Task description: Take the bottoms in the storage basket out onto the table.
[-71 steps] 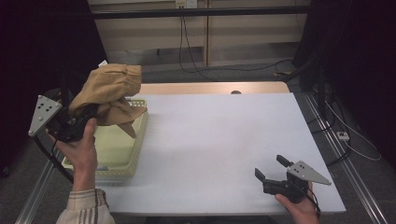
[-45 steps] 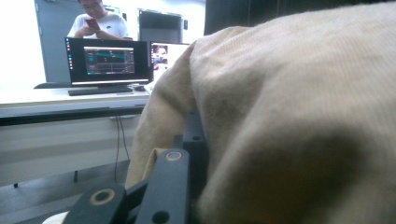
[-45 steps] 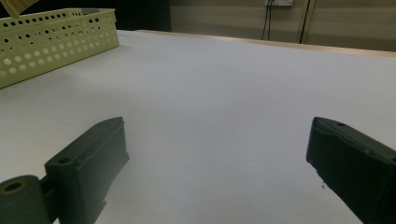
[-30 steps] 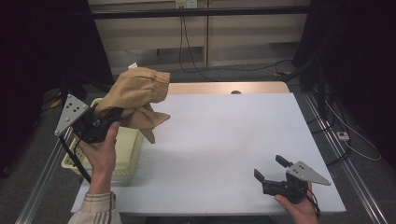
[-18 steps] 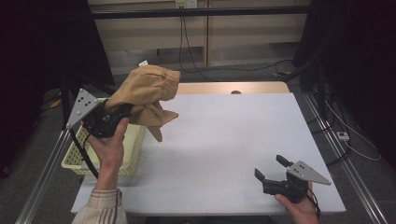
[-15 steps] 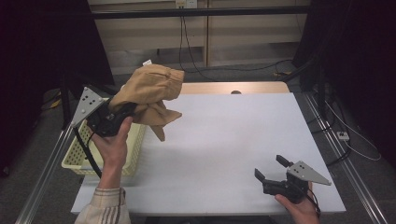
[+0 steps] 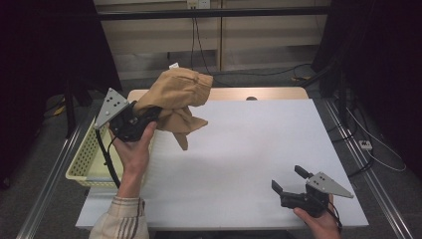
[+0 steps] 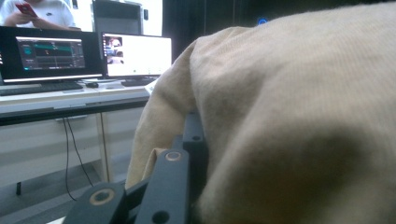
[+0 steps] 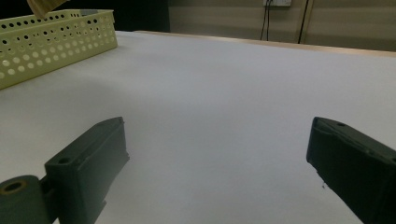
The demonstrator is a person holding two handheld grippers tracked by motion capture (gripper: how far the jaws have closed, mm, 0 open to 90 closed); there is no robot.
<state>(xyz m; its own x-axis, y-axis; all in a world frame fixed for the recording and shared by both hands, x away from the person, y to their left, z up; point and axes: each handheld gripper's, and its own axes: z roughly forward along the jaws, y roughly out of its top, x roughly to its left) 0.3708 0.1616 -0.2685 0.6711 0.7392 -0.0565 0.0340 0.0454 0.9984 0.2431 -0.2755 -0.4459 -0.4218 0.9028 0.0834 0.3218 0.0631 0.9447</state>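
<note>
Above table's left edge, my left gripper clamps tan cloth aloft; right gripper rests wide, empty.

1. Tan cloth drapes over the left gripper, hiding its jaw tips.
2. The person's forearm hides part of the yellow basket.
3. In the right gripper view, the frame crops the basket's far end.

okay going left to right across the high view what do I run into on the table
Yellow perforated basket → left gripper, shut on the tan cloth → tan cloth held up in the air → bare white tabletop → right gripper, jaws open, at the near right edge.
</note>
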